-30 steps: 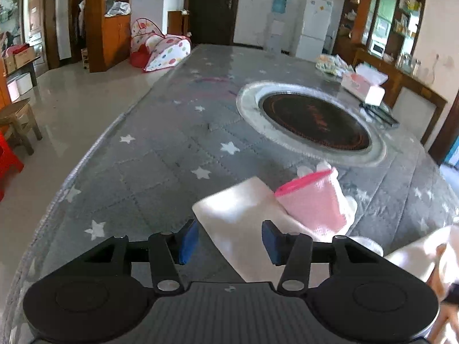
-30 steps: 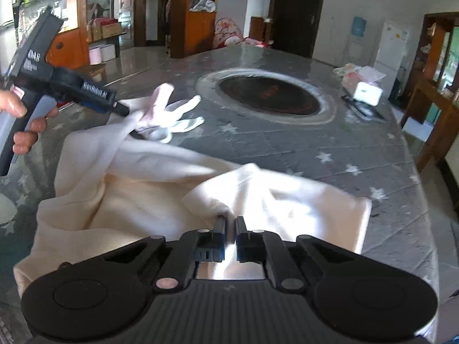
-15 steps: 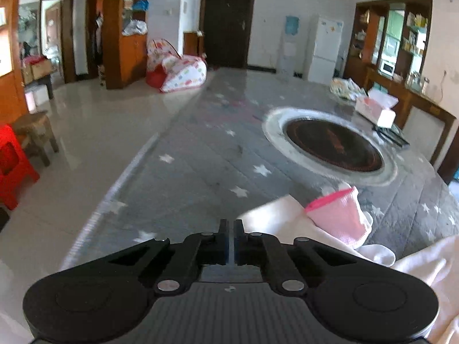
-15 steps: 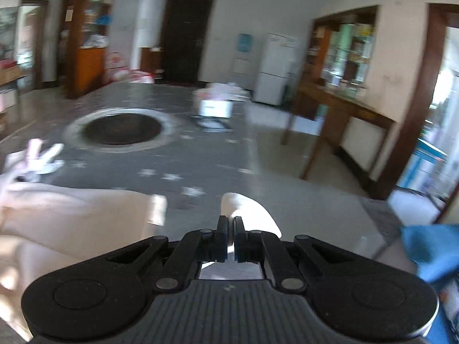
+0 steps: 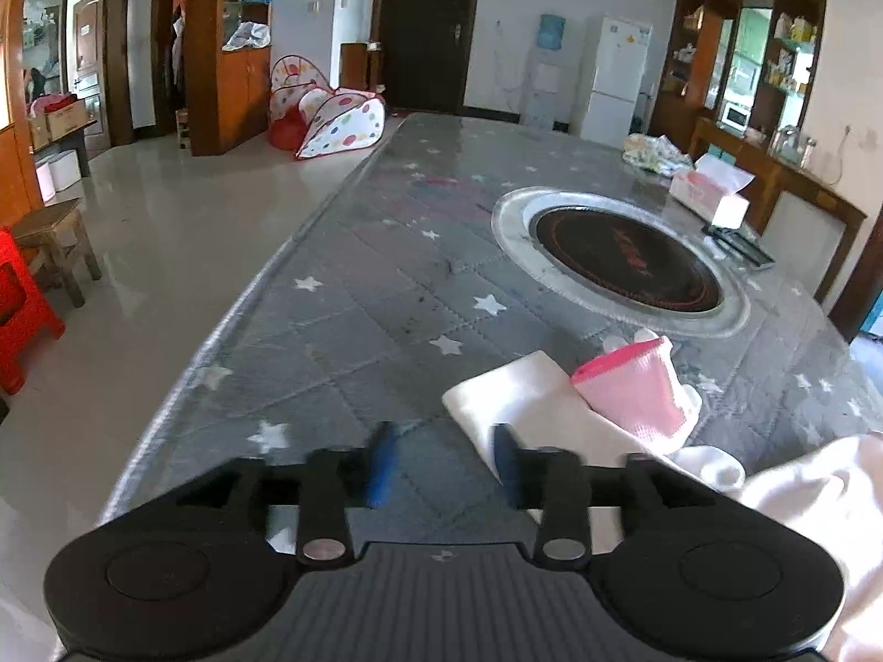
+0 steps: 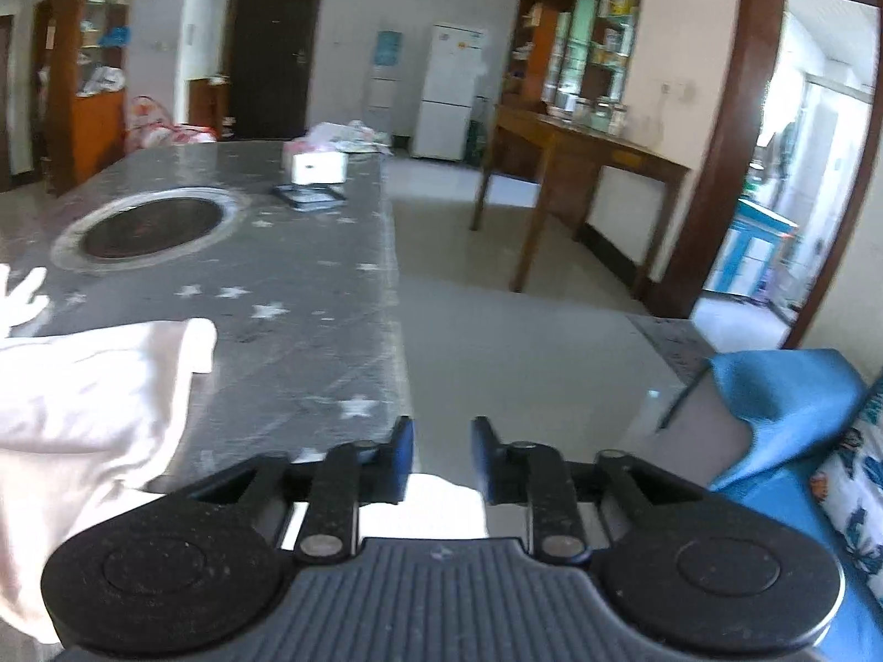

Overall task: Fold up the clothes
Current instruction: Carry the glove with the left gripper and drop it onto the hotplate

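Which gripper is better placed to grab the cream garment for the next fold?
Left, probably. The left gripper is open right at a corner of the cream garment. The right gripper, also open, points past the table edge, cloth off to its side.

- Ahead of the left gripper [image 5: 441,463], whose jaws stand apart, the grey star-patterned table cover [image 5: 353,325] lies bare up to the far end.
- To its right a cream garment [image 5: 530,402] with a pink mesh bag [image 5: 629,391] on it blocks the path.
- Beyond sits a round inset cooktop [image 5: 623,259] (flush with the surface), then a tissue box [image 5: 709,198] near the right edge.
- The right gripper [image 6: 441,452], jaws apart, hangs over the table's edge; open floor [image 6: 524,320] lies ahead, a blue cushion [image 6: 783,402] to the right.
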`<state>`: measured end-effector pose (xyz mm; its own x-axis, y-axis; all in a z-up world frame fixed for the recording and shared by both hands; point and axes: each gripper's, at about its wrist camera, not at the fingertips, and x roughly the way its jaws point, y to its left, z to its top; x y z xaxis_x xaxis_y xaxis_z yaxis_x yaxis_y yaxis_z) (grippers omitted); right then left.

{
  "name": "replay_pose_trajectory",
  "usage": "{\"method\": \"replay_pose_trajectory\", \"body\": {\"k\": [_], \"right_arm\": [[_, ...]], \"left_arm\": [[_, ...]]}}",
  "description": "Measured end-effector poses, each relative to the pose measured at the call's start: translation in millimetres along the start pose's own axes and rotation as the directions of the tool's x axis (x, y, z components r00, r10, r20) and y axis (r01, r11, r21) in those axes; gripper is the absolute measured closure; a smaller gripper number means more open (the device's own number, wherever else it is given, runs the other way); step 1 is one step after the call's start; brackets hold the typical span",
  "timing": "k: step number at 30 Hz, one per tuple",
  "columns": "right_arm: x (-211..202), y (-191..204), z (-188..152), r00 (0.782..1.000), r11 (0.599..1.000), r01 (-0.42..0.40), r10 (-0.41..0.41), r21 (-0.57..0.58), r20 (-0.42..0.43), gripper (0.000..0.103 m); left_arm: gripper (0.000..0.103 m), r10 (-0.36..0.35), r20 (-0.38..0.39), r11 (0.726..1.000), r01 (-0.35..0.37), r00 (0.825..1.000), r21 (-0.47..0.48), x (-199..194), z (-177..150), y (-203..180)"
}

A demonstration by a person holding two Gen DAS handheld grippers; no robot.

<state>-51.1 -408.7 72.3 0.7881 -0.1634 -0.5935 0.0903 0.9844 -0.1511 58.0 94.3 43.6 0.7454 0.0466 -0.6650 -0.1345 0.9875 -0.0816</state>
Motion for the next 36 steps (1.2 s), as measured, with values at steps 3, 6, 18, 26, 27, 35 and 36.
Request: {"method": "replay_pose_trajectory", "body": {"k": [3, 6, 18, 26, 27, 35, 36], "right_arm": [[-5, 13, 1, 0.998, 0.998, -0.058, 0.058, -0.02, 0.004, 0.075], [-6, 34, 3, 0.989, 0.989, -0.146, 0.145, -0.041, -0.009, 0.07], [-2, 94, -1, 0.951, 0.936, -0.31, 0.303, -0.17, -0.064, 0.061], [-10, 120, -12, 0.922, 0.887, -0.387, 0.375, -0.253, -0.093, 0.054], [-12, 122, -13, 0.917, 0.881, -0.399, 0.387, -0.255, -0.097, 0.054], [-37, 141, -26, 0.85, 0.778, -0.524, 0.504, -0.345, -0.155, 0.052], [-39, 143, -28, 0.84, 0.765, -0.54, 0.516, -0.351, -0.167, 0.052]], "left_arm": [[0.055, 0.011, -0.005, 1.0, -0.011, 1.0, 0.026, 17, 2, -11], [0.057, 0.031, -0.013, 0.999, -0.03, 0.999, 0.045, 31, 3, -17], [0.098, 0.075, 0.013, 0.996, -0.076, 0.997, 0.037, 23, -4, -2], [0.098, 0.171, 0.043, 0.985, -0.17, 0.984, -0.024, -22, -25, 45], [0.098, 0.183, 0.051, 0.983, -0.182, 0.982, -0.032, -29, -29, 50], [0.098, 0.281, 0.073, 0.956, -0.273, 0.957, -0.109, -91, -68, 87], [0.098, 0.293, 0.068, 0.952, -0.284, 0.954, -0.118, -95, -73, 91]]}}
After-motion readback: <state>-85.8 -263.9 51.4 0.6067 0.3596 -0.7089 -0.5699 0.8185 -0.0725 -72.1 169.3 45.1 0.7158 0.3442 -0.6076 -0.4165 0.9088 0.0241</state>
